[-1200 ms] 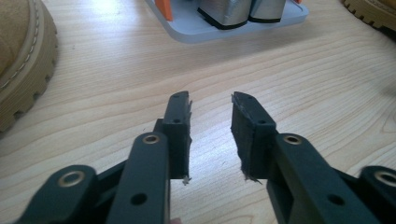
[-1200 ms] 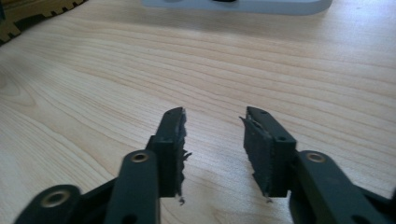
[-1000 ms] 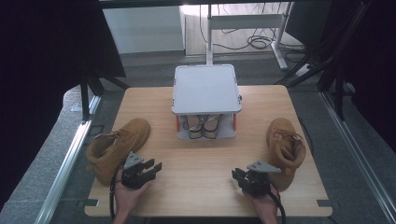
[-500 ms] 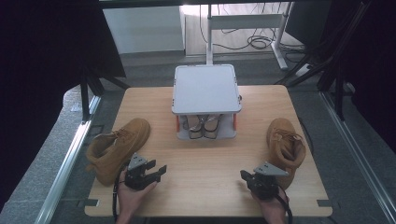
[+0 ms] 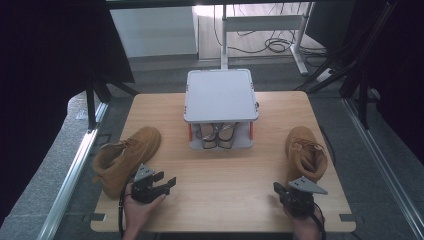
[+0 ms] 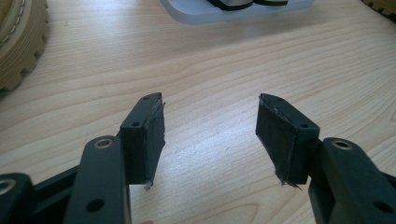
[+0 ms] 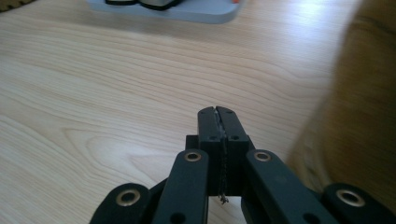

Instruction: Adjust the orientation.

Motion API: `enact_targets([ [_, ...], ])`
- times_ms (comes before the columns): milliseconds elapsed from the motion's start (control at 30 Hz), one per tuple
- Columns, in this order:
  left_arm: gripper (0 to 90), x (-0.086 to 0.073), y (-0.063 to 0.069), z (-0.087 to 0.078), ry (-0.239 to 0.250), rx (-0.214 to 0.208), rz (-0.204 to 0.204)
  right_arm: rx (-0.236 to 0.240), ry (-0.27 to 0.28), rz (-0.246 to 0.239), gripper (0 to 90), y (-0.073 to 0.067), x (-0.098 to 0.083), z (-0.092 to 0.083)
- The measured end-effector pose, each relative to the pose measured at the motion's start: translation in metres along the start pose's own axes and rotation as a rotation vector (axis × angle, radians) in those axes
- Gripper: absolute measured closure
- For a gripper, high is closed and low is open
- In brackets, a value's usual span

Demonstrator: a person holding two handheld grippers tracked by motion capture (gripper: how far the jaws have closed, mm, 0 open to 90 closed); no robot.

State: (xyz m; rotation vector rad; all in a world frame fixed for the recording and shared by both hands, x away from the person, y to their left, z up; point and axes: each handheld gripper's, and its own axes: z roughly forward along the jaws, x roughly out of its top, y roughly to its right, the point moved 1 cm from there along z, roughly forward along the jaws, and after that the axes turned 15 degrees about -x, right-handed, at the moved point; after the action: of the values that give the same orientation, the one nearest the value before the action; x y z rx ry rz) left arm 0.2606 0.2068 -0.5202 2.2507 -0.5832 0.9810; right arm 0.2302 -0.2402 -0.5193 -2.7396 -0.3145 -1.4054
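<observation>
Left black two-jaw gripper [image 5: 167,184] near the tan suede boot [image 5: 125,157] has just been opening, nothing between its jaws. Right black gripper [image 5: 278,189], pressed closed and empty, is drifting right and nearer the table's near edge.

The middle of the surface [image 5: 220,170] lies bare from the near edge up to the grey rack [image 5: 220,95], which blocks the far centre. A tan boot [image 5: 127,157] flanks the left side, another boot [image 5: 305,152] the right, probably just beside the right tool [image 5: 280,190].
</observation>
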Motion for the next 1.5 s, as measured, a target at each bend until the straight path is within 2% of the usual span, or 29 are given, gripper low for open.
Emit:
enact_targets([
  [433, 40.9, -0.002, -0.004, -0.001, 0.004, 0.007, -0.025, -0.08, 0.007, 0.016, 89.3, 0.019, -0.005, -0.007],
  [600, 40.6, -0.003, -0.005, -0.001, 0.003, 0.006, -0.038, -0.077, 0.008, 0.017, 89.4, 0.021, -0.005, -0.007],
  [767, 40.4, -0.002, -0.005, -0.002, 0.011, 0.002, -0.043, -0.049, 0.005, 0.039, 89.4, 0.026, -0.006, -0.008],
  [1067, 39.2, -0.003, -0.006, -0.001, 0.004, -0.003, -0.051, -0.044, 0.004, 0.066, 89.5, 0.036, -0.011, -0.014],
  [1300, 38.6, -0.003, -0.007, -0.001, 0.005, 0.0, -0.057, -0.041, 0.007, 0.065, 89.5, 0.043, -0.015, -0.018],
  [1500, 38.6, -0.004, -0.007, -0.001, 0.006, 0.003, -0.061, -0.042, 0.005, 0.091, 89.5, 0.053, -0.019, -0.024],
])
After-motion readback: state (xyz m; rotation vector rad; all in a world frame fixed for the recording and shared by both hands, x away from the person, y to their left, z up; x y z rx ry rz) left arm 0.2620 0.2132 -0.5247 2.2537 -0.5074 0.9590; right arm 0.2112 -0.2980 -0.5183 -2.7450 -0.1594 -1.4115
